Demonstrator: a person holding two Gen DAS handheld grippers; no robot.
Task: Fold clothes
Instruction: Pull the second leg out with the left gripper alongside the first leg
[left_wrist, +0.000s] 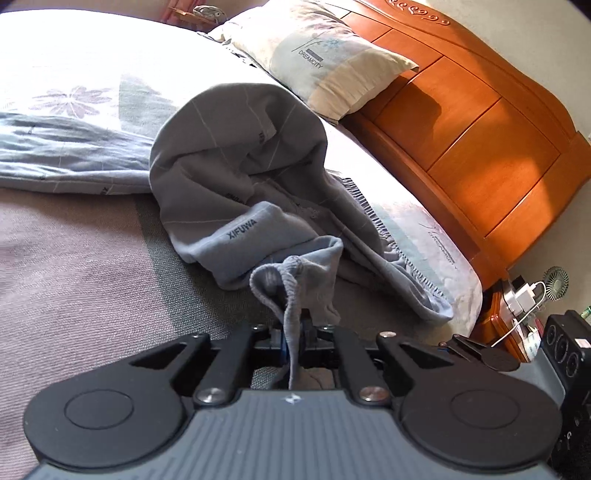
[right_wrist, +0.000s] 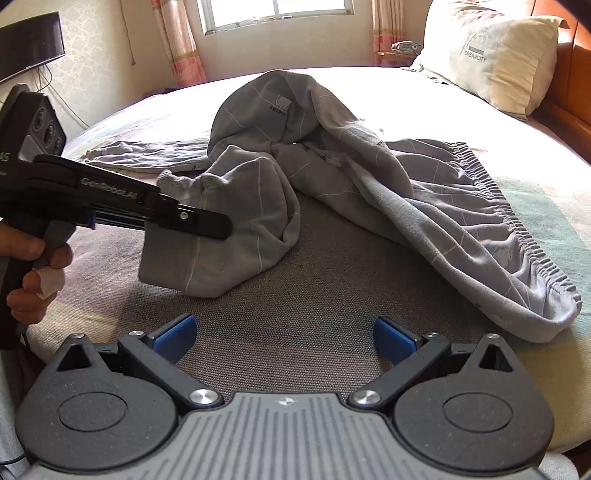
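Two grippers out over the bed, and only one of them busy. Left gripper: clenched tight, jaws pinched together on a bunched cuff of the grey trousers. Had a twist of fabric squeezed right between the fingers, with a strip of it trailing back between the jaws toward the camera. Seen from the right wrist, gripped that same trouser leg side-on, the leg hanging off the jaw tips in a soft fold; could not tell whether the bottom of that fold touched the bed. Held by a hand wrapped round the handle behind the jaws.

Right gripper: released, blue pads spread wide, nothing between them but bare grey-brown blanket. Hovered short of the cloth, touching none of it.

Trousers themselves: sprawled in a crumpled heap ahead of both sets of jaws, thin pale check lines all over, printed lettering on the fabric. Humped up in the middle beyond the left jaws. Elastic waistband stretched out ahead and to the right of the right jaws, lying flat on the bed. Second leg stretched away flat beyond the left jaw tips.

Further off past the heap: pillow against an orange wooden headboard.
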